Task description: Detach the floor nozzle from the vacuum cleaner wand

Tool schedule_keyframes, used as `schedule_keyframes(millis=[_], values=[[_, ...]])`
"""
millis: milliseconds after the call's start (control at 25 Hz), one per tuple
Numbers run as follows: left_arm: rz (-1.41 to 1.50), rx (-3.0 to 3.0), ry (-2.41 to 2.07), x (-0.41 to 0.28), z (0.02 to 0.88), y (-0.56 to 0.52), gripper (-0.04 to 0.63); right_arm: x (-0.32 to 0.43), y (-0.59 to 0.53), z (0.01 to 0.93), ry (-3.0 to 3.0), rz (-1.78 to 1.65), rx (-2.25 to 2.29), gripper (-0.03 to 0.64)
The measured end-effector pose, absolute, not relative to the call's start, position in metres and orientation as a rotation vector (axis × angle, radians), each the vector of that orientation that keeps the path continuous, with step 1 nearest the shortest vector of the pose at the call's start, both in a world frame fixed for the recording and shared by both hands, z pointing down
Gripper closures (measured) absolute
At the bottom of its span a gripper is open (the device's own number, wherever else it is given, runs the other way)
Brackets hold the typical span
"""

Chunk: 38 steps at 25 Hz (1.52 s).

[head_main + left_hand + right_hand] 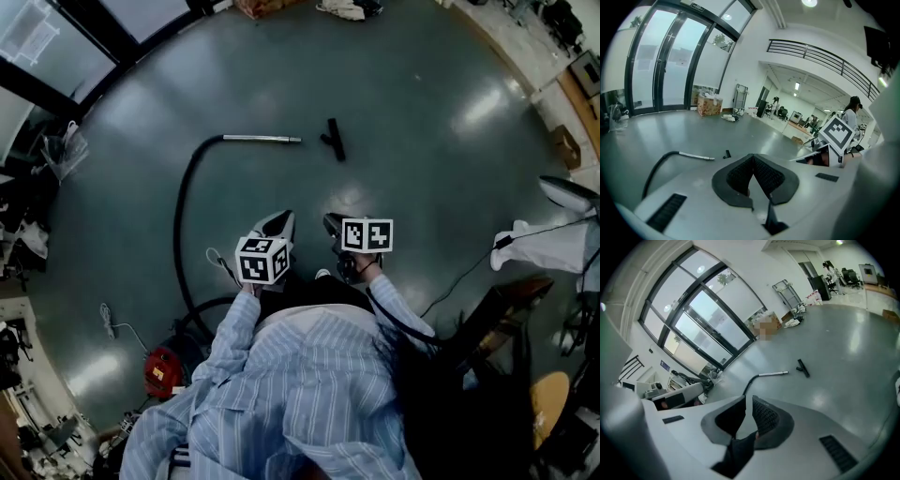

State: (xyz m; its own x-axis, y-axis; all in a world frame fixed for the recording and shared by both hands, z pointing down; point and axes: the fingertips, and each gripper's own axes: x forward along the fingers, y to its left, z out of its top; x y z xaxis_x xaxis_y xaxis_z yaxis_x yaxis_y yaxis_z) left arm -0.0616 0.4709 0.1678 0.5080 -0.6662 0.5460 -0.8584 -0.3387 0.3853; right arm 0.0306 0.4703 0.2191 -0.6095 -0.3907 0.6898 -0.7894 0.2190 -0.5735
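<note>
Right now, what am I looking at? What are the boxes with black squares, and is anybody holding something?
A person holds a two-jaw gripper in each hand; the boxes are part of those. The head view comes from a camera on the person's head, looking down. The two gripper views come from cameras riding on the grippers, looking along their jaws. On the floor lie a wand on a black hose and, apart from it, the small black nozzle. The left gripper is shut, and the right gripper has its jaws slightly apart; neither holds anything.
</note>
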Motion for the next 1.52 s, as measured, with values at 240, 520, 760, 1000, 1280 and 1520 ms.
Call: schedule_keyframes(millis=[240, 520, 760, 1000, 1280, 1520], values=[[0.374, 2.098, -1.241, -0.065, 0.168, 0.472, 0.589, 0.019, 0.475, 0.214, -2.111, 1.311, 1.051, 0.568], [0.384, 2.118, -1.239, -0.095, 0.16, 0.471, 0.589, -0.009, 0.477, 0.208, -2.102, 1.319, 1.05, 0.568], [0.394, 2.104, -1.224, -0.126, 0.166, 0.48, 0.589, -0.034, 0.491, 0.21, -2.091, 1.323, 1.041, 0.568], [0.405, 2.132, -1.191, -0.15, 0.167, 0.481, 0.589, -0.057, 0.497, 0.211, -2.077, 1.322, 1.073, 0.568], [0.399, 2.146, -1.174, -0.162, 0.167, 0.485, 0.589, -0.067, 0.507, 0.215, -2.057, 1.311, 1.086, 0.568], [0.386, 2.133, -1.177, -0.172, 0.171, 0.496, 0.589, -0.078, 0.52, 0.216, -2.052, 1.295, 1.066, 0.568]])
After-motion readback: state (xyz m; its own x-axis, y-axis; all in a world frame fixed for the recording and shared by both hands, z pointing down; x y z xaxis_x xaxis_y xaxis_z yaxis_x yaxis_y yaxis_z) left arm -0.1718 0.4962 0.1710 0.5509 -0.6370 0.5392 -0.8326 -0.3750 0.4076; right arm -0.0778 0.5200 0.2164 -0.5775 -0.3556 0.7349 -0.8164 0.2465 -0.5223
